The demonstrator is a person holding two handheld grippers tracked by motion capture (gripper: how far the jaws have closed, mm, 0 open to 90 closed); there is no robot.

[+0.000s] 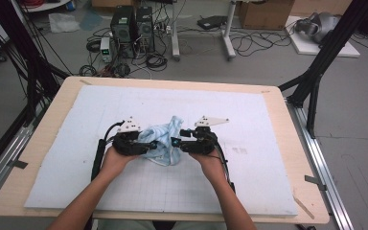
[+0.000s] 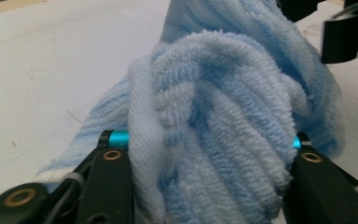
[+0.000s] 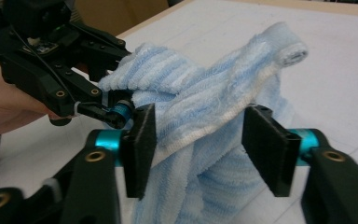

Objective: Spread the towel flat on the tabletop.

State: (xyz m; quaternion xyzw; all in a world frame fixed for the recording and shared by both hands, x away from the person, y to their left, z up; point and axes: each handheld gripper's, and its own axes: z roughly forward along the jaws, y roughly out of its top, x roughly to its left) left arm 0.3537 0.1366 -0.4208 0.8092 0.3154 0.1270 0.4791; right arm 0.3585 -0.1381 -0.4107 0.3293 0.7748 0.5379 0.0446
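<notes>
A light blue striped terry towel (image 1: 165, 136) lies bunched in the middle of the white mat (image 1: 249, 124). My left gripper (image 1: 143, 143) comes at it from the left, my right gripper (image 1: 176, 142) from the right, each held in a hand. In the left gripper view the towel (image 2: 214, 130) is packed between the two jaws, and my left gripper (image 2: 209, 149) is shut on it. In the right gripper view a fold of the towel (image 3: 200, 112) with its white hem runs between the pads. My right gripper (image 3: 203, 144) stands open around it; one pad (image 3: 140, 140) touches the cloth.
The wooden table (image 1: 287, 124) carries the mat, with bare mat all round the towel. On the floor behind stand computer towers (image 1: 132, 24), cables, a cardboard box (image 1: 263, 14) and black frame legs (image 1: 316, 72). The left gripper (image 3: 114, 100) is close in front of the right one.
</notes>
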